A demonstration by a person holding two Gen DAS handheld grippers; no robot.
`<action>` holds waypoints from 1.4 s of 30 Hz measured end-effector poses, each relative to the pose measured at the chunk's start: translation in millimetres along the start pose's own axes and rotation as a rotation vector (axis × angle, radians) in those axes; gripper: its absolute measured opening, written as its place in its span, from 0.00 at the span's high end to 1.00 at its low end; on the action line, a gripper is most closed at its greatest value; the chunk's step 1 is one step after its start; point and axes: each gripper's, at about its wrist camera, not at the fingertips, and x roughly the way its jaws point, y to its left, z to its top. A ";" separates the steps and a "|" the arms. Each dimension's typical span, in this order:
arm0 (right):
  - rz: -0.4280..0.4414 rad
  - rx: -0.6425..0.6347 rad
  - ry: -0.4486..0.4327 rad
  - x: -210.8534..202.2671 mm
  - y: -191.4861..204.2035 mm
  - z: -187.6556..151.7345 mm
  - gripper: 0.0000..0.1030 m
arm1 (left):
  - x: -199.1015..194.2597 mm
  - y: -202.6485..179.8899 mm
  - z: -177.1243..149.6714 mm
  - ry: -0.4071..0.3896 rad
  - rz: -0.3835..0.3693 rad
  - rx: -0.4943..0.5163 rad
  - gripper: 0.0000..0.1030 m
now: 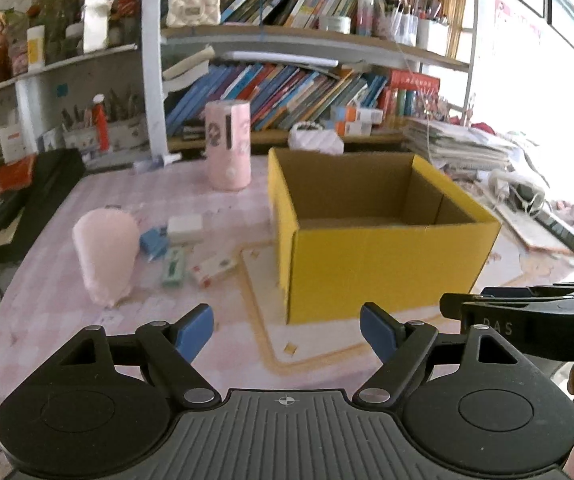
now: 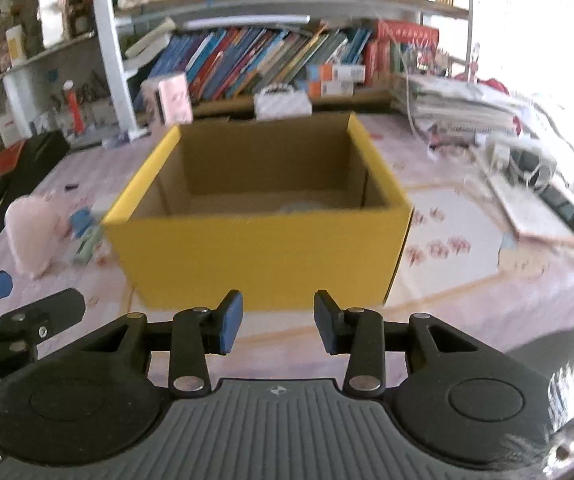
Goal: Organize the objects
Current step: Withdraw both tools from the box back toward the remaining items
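The left gripper (image 1: 287, 332) has its jaws wide open and holds nothing. The right gripper (image 2: 278, 326) is open only partly, and it is also empty. Both point down toward the yellow box (image 1: 375, 264), which stands open on the table (image 1: 47, 300).

The things still to sort lie left of the box: a soft pink pouch (image 1: 105, 256), a blue piece (image 1: 153, 244), a white block (image 1: 185, 229), a green piece (image 1: 174, 267) and a small white carton (image 1: 215, 266). They lie close together, some touching.

I judge the small ones light and stiff; take each across its narrow sides. The pouch seems soft and may sag, so hold it near its middle. Inside the box something pale shows, too blurred to name.
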 end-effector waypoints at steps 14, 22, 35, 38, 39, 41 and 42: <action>0.041 0.035 0.096 -10.2 48.7 -43.3 0.62 | -28.7 47.7 -35.6 0.085 0.057 -0.024 0.20; 0.087 0.010 0.095 -15.1 77.5 -46.1 0.61 | -43.3 68.0 -42.9 0.079 0.092 -0.028 0.20; 0.149 -0.083 0.090 -18.9 119.8 -46.8 0.56 | -59.1 98.7 -50.7 0.063 0.144 -0.083 0.20; 0.159 -0.099 0.088 -19.3 127.0 -46.6 0.56 | -61.2 104.8 -51.2 0.059 0.160 -0.094 0.20; 0.162 -0.105 0.087 -19.4 129.8 -46.4 0.55 | -61.9 106.4 -51.3 0.057 0.164 -0.096 0.20; 0.168 -0.117 0.084 -19.9 134.7 -46.1 0.55 | -62.9 110.1 -51.6 0.053 0.171 -0.101 0.20; 0.169 -0.122 0.081 -20.0 137.2 -46.2 0.55 | -63.3 112.2 -51.5 0.051 0.172 -0.104 0.20</action>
